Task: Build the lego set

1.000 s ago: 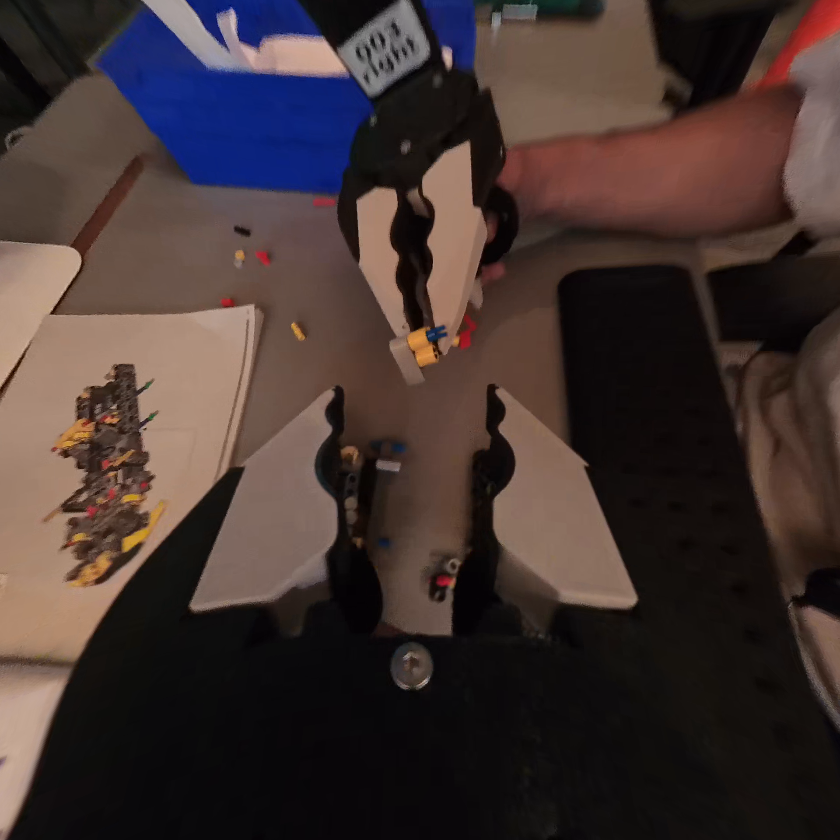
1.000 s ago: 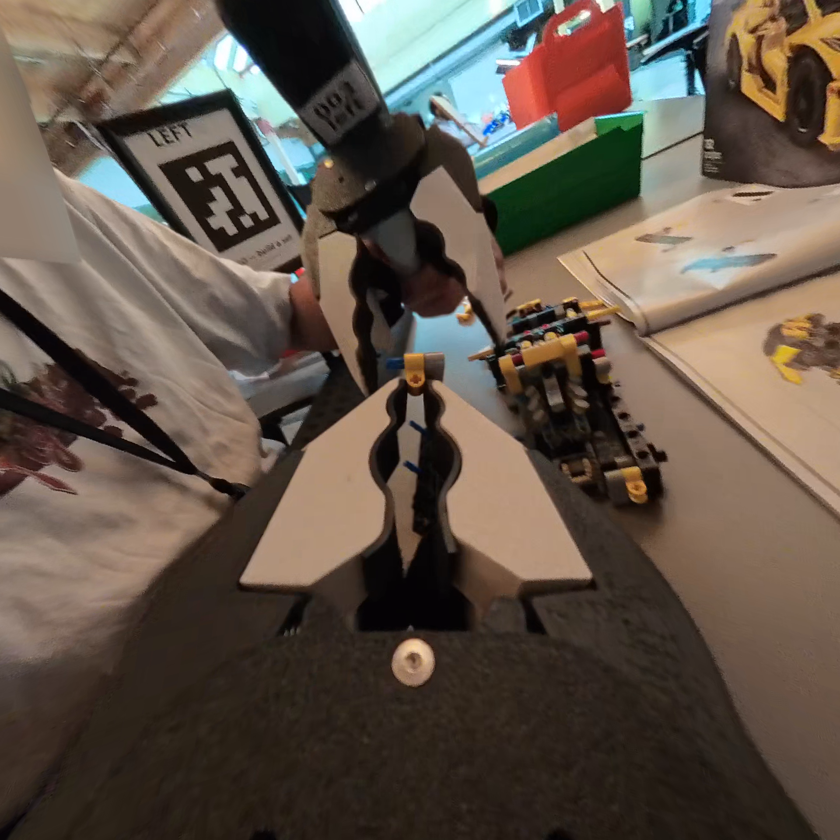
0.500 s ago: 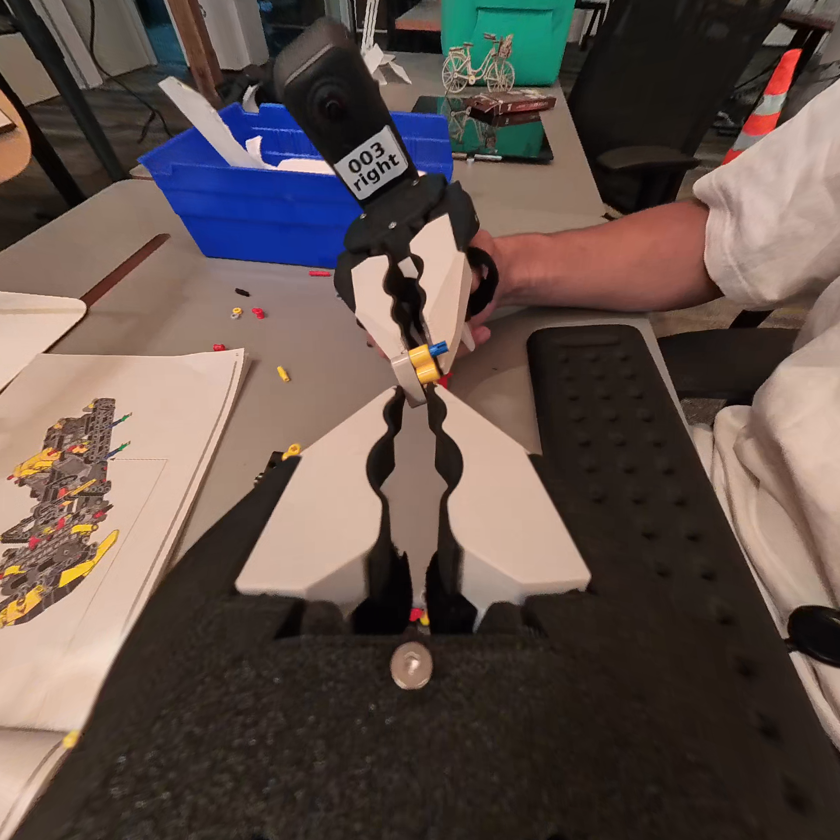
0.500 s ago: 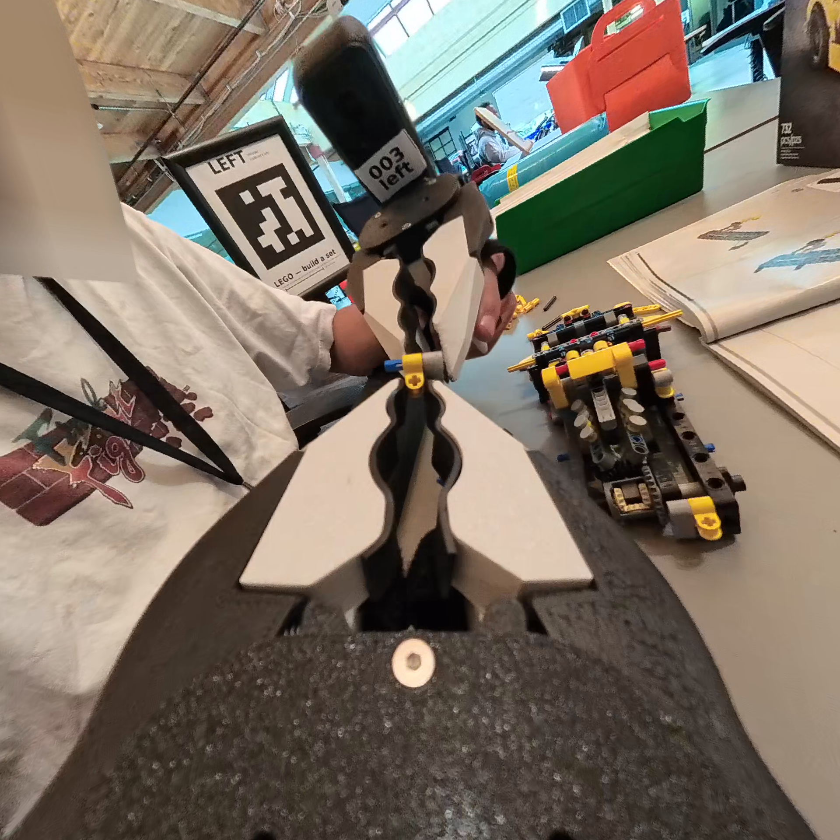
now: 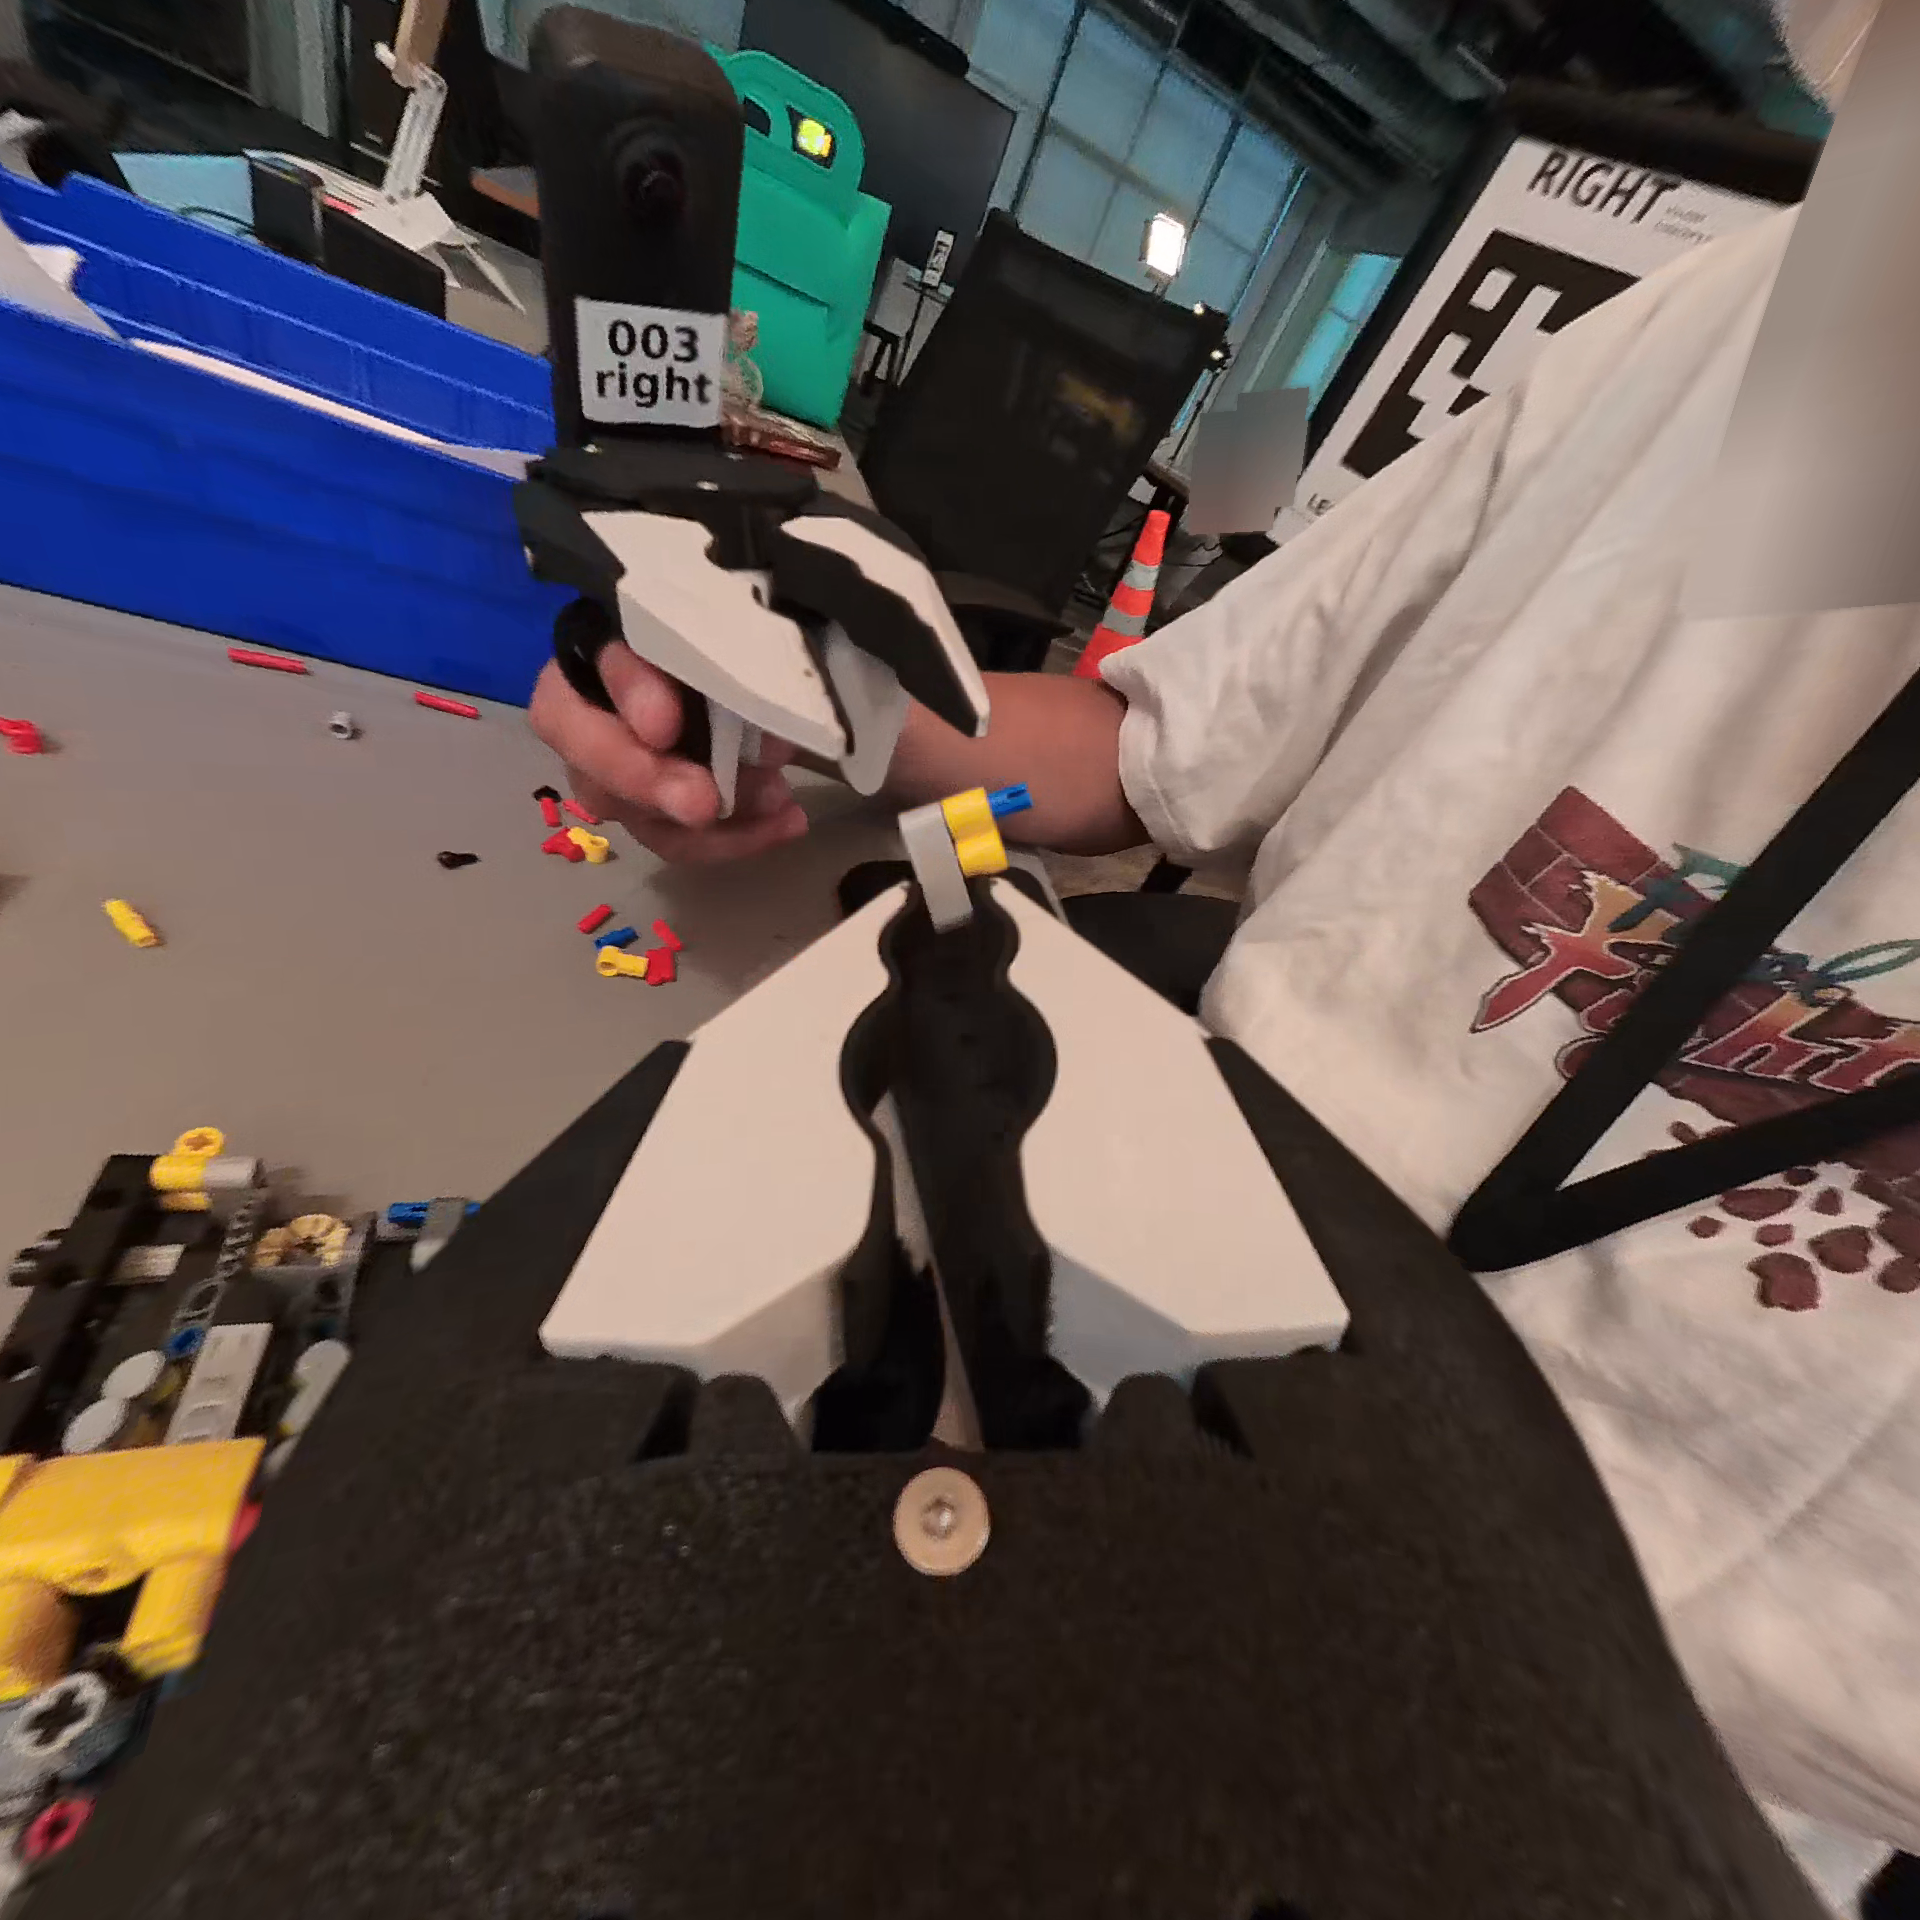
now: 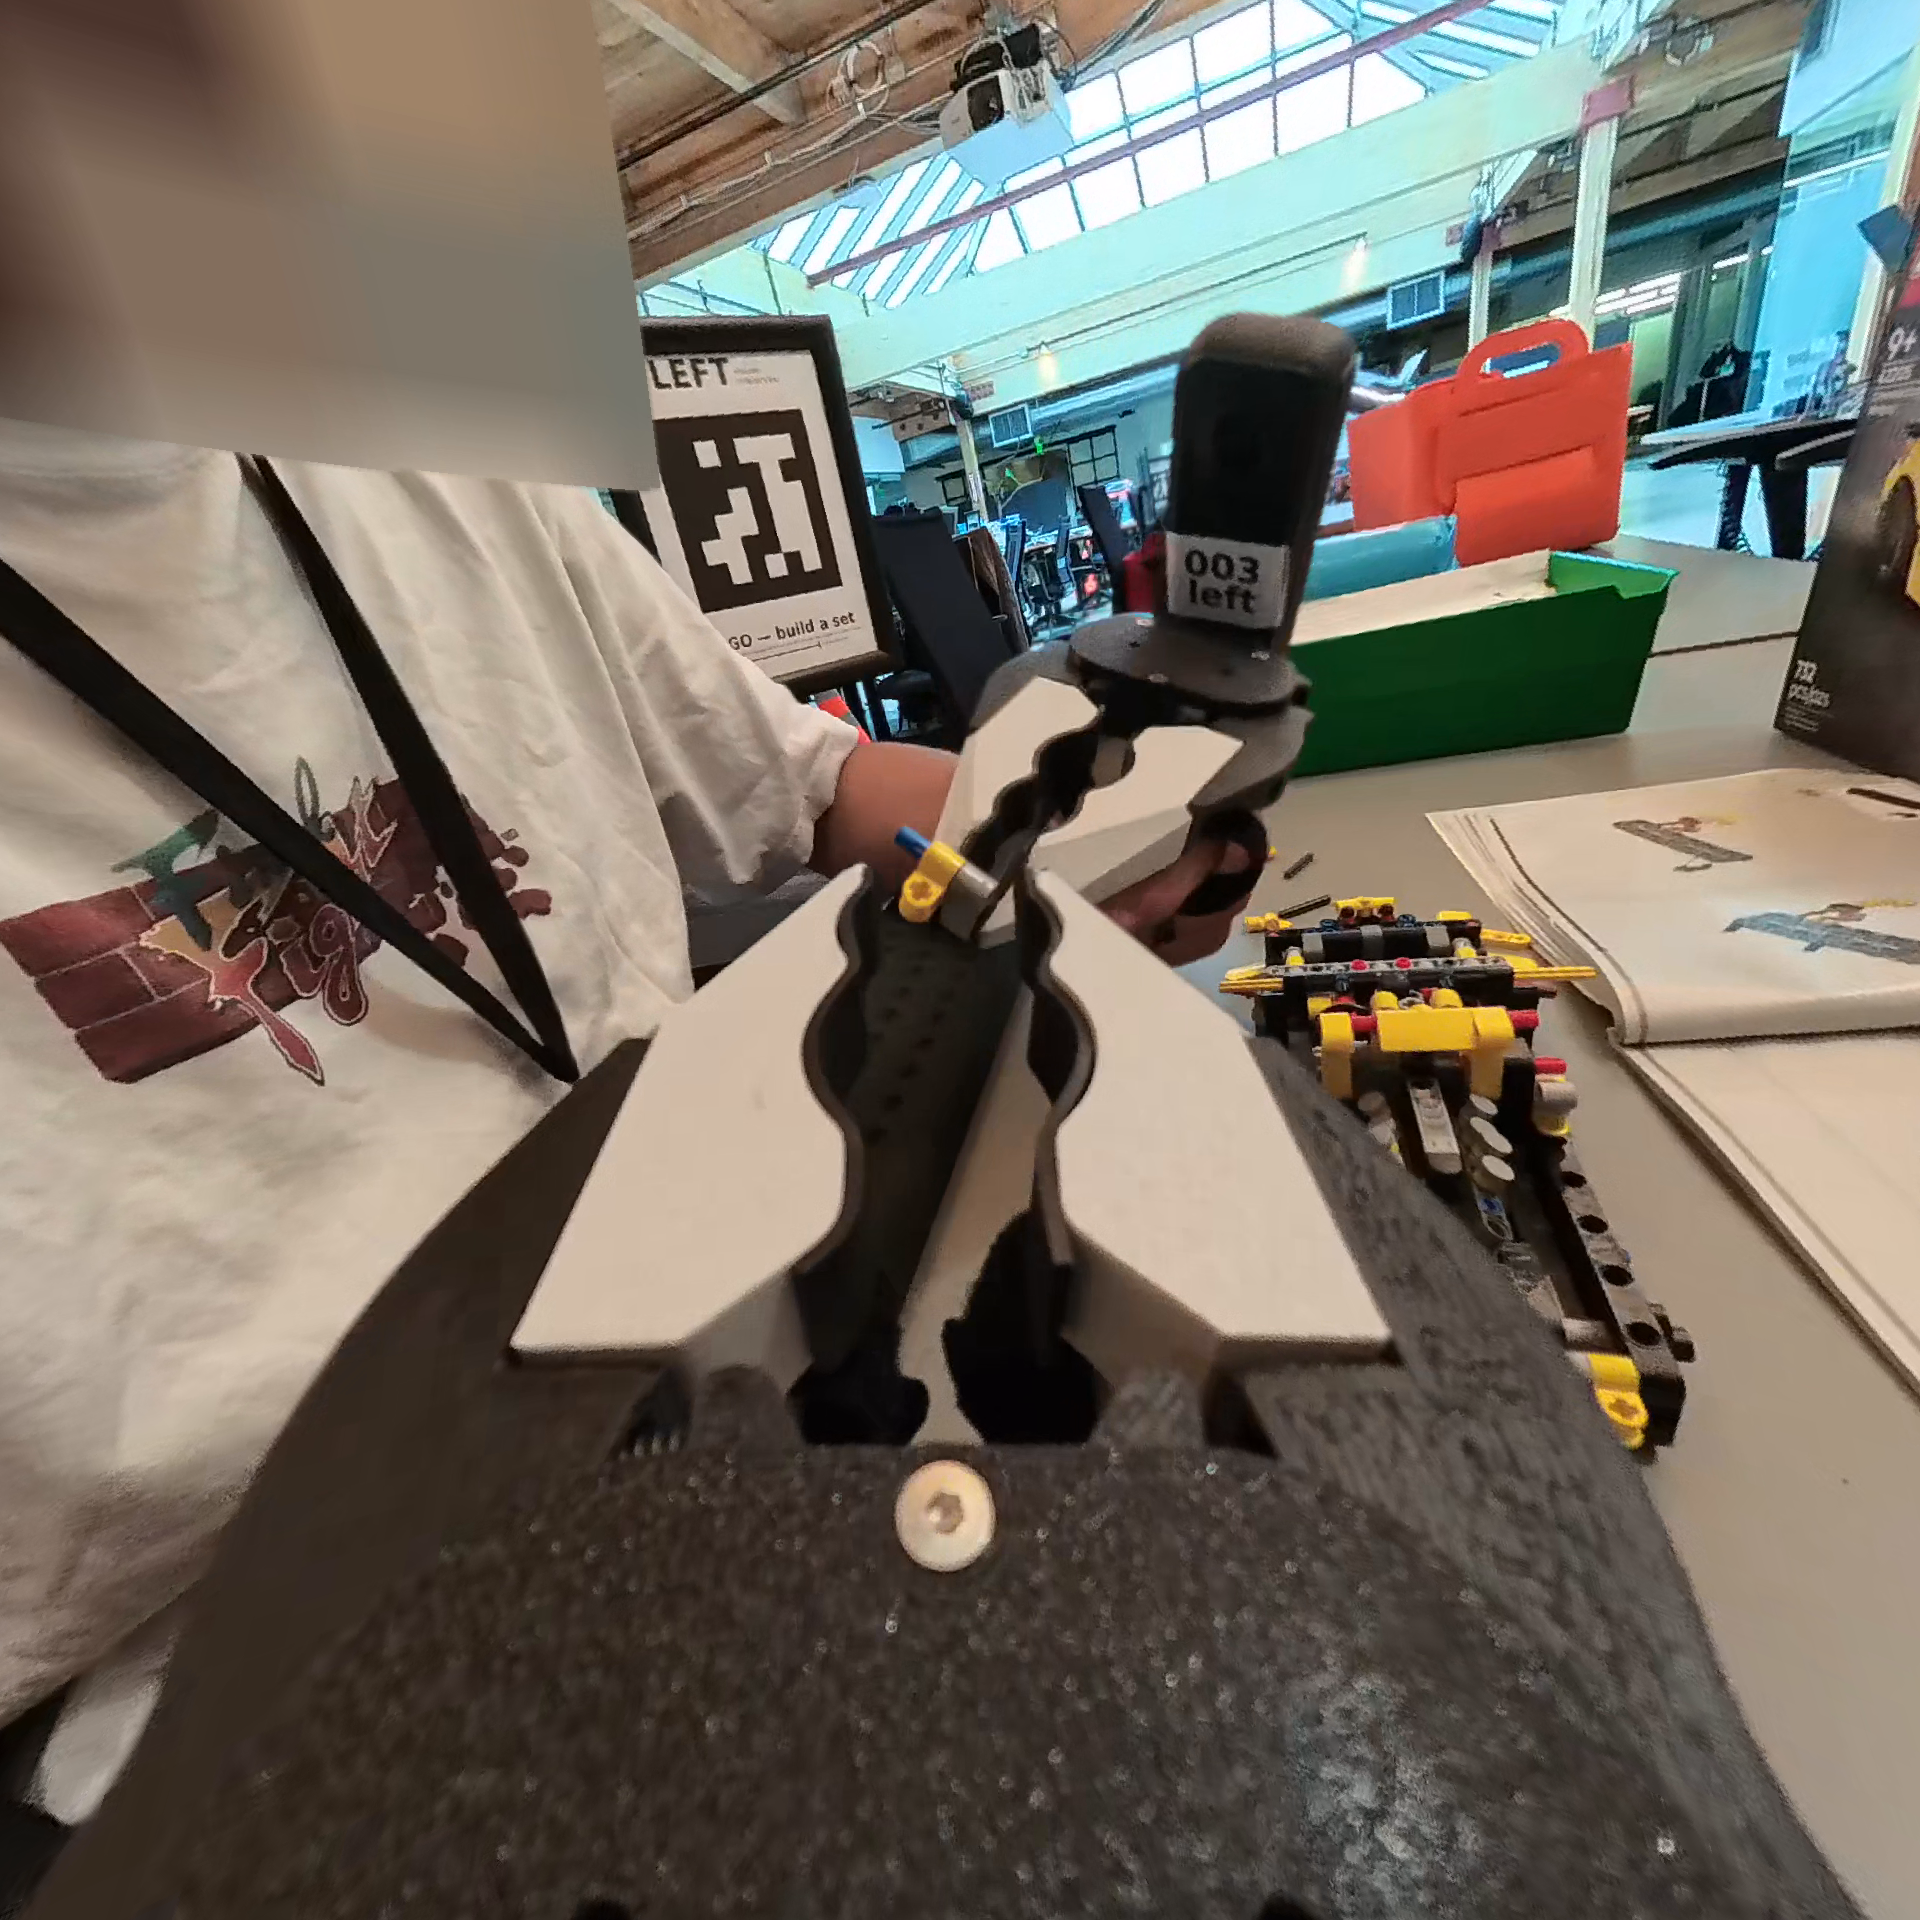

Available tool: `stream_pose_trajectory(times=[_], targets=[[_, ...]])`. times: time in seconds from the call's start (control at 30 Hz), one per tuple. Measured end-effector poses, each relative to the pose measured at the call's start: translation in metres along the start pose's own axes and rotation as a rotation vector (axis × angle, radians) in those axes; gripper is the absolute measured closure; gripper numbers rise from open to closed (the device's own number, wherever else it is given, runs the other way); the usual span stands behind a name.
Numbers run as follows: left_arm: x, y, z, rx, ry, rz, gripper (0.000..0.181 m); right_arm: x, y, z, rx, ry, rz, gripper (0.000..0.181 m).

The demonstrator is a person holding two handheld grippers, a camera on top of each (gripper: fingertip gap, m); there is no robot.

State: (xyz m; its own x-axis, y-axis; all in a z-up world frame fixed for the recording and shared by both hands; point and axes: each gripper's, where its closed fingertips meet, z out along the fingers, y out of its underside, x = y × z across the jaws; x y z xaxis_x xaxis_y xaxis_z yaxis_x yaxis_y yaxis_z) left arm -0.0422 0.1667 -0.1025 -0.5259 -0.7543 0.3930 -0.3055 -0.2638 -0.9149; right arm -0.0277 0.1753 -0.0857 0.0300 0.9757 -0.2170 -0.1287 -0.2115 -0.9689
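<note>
We find the left hand-held gripper point(image 5: 948, 902) pinching a small grey, yellow and blue lego piece point(image 5: 961, 847) at its fingertips, raised above the desk point(image 5: 312, 914) in front of the person's white shirt point(image 5: 1558, 831). The right hand-held gripper point(image 6: 940, 894) stands spread, holding nothing, its tips just beside that piece. The partly built black and yellow lego model point(image 6: 1455, 1091) lies on the desk to the right, next to an open instruction booklet point(image 6: 1714, 935). Loose red, yellow and blue pieces point(image 5: 623, 951) are scattered before a blue bin point(image 5: 260, 468).
</note>
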Motion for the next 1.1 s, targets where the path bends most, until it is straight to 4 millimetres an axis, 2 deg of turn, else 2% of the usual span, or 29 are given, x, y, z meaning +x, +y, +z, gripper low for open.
stream_pose_trajectory(times=[0.23,0.57,0.7,0.83,0.97,1.1], targets=[[0.004,-0.007,-0.001,0.072,0.088,-0.114,0.172,-0.009,0.003,0.006,-0.011,-0.043,0.003,0.158],[0.011,-0.003,0.005,0.105,0.217,-0.257,0.172,-0.012,0.0,0.018,0.033,-0.055,-0.014,0.159],[0.016,0.001,0.009,0.091,0.257,-0.277,0.172,-0.018,-0.003,0.02,0.048,-0.081,-0.016,0.161],[0.02,0.001,0.009,0.09,0.278,-0.277,0.172,-0.02,0.003,0.021,0.02,-0.096,-0.019,0.167],[0.018,0.002,0.01,0.082,0.253,-0.262,0.172,-0.022,0.004,0.022,0.01,-0.1,-0.013,0.169],[-0.007,0.004,0.01,0.05,0.014,-0.086,0.172,-0.007,0.008,0.02,-0.029,-0.005,-0.042,0.162]])
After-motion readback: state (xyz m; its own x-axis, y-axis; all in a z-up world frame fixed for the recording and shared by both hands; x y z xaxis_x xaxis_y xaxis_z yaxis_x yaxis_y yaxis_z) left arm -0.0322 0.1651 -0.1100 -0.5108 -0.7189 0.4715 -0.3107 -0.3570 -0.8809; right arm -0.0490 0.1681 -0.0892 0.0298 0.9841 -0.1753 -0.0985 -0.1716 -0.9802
